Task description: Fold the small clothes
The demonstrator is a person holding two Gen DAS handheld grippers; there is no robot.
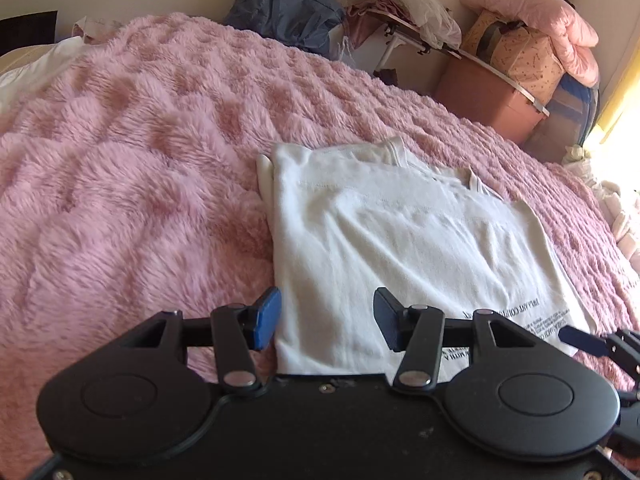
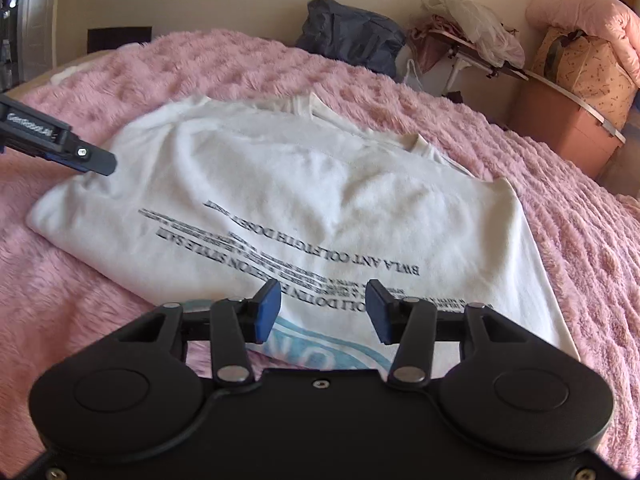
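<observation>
A white T-shirt (image 1: pixel 400 240) with black printed text lies folded on the pink fluffy blanket (image 1: pixel 120 200). It also shows in the right wrist view (image 2: pixel 300 184), with a blue print near its near edge. My left gripper (image 1: pixel 326 322) is open and empty over the shirt's near left edge. My right gripper (image 2: pixel 323 310) is open and empty over the shirt's near edge. The right gripper's fingertip (image 1: pixel 580 342) shows at the right edge of the left wrist view. The left gripper's fingertip (image 2: pixel 94 162) shows at the shirt's left corner in the right wrist view.
Beyond the bed stand a dark bag (image 1: pixel 288 8), a small folding table (image 1: pixel 440 44) with cloth and plastic on it, a pink box (image 1: pixel 488 96), a patterned storage bag (image 1: pixel 516 52) and a pink quilt (image 1: pixel 536 8). A bright window is at the right.
</observation>
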